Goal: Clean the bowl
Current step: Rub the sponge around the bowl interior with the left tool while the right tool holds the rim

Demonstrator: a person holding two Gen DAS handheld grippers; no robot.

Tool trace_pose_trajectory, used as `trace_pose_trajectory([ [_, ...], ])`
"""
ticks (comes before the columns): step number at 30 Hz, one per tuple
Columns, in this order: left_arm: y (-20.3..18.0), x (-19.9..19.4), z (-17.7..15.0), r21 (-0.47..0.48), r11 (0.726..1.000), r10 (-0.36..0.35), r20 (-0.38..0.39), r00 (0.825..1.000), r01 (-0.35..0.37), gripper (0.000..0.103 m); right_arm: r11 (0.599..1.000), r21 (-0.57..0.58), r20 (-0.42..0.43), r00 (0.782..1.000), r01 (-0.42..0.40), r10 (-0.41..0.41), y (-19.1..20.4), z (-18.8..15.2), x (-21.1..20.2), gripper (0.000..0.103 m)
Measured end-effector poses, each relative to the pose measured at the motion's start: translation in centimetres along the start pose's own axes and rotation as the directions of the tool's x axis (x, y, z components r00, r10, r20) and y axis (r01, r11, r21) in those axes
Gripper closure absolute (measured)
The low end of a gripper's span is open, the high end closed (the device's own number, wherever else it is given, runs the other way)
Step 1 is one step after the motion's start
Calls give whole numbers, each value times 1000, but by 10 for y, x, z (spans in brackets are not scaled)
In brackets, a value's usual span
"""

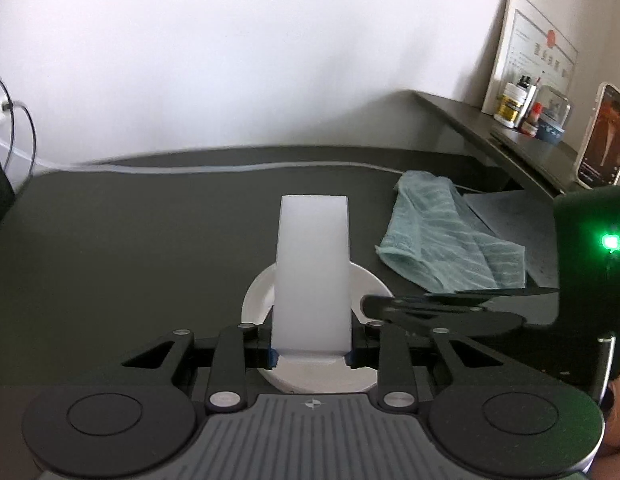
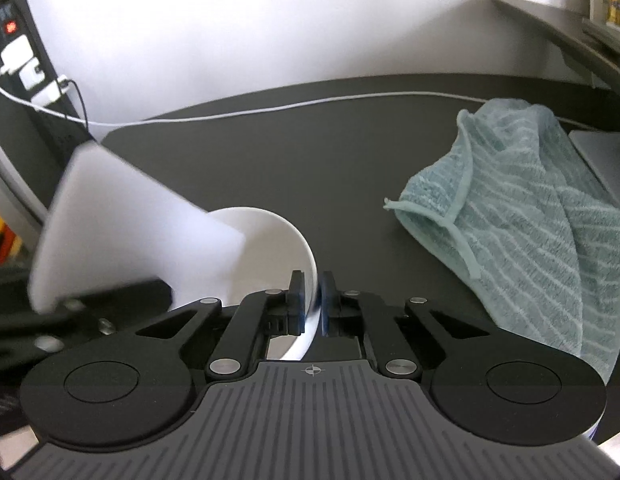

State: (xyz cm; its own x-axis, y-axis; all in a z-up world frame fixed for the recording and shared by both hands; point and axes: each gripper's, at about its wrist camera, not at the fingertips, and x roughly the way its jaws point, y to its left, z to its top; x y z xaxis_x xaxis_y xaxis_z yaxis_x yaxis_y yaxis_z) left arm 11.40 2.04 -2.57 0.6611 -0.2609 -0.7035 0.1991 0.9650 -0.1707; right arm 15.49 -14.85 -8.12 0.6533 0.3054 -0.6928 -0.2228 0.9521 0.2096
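A white sponge block (image 1: 312, 272) is being gripped by the left claw (image 1: 312, 354) at lower centre, over the white bowl (image 2: 278, 236). The bowl's rim is being pinched by the right claw (image 2: 312, 304), above the dark surface (image 2: 310, 152). A teal towel (image 2: 522, 232) is lying at the frame's right

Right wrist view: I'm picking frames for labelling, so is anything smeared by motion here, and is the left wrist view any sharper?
Right wrist view: the white sponge and left gripper are motion-blurred, while the bowl rim and teal towel stay crisp. Left wrist view: the sponge is sharp but overexposed, and the right gripper is smeared.
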Motion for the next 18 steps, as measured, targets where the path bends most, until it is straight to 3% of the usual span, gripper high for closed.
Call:
trace_pose_trajectory([
  [3,4,16,-3,-21,1000,-5,-40,999,4,75,1000,7,-2,1000,-10,10,-5,1,2,95],
  [7,9,19,2,-11,1000,26,-7,1000,-26,73,1000,2,0,1000,-1,1,-3,-1,2,95],
  [13,7,-7,4,33,997,75,59,995,-77,74,1000,-1,9,1000,21,-21,4,-2,-2,95],
  [18,3,-21,6,49,997,57,74,996,-60,74,1000,10,7,1000,17,-17,2,-2,-2,95],
])
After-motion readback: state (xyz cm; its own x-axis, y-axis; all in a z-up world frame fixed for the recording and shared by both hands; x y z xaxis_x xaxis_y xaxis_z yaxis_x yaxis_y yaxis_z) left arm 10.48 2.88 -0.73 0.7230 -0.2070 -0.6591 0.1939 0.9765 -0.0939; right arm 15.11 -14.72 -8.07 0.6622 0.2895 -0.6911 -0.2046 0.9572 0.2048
